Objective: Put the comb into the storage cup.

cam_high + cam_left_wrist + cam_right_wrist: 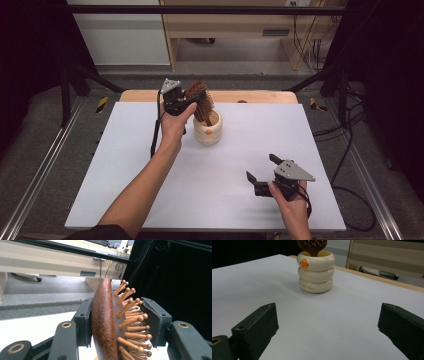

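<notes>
hairbrush (110,322) clamped by left gripper (181,102) (over cream holder (208,128)).

Left gripper (186,102): black body, grey three-cornered plate on top at 12 o'clock, black cable trailing toward 6 o'clock.
Left gripper jaws: black, flat dark pads, brass-coloured ringed screw holes on the linkage arms.
Right gripper (260,169): black body, grey three-cornered plate with small dark holes, black cable at 5 o'clock.
Right gripper jaws: black, blocky, dark pads.
Sleeve (97,232): dark, left arm, 6 o'clock edge.
</notes>
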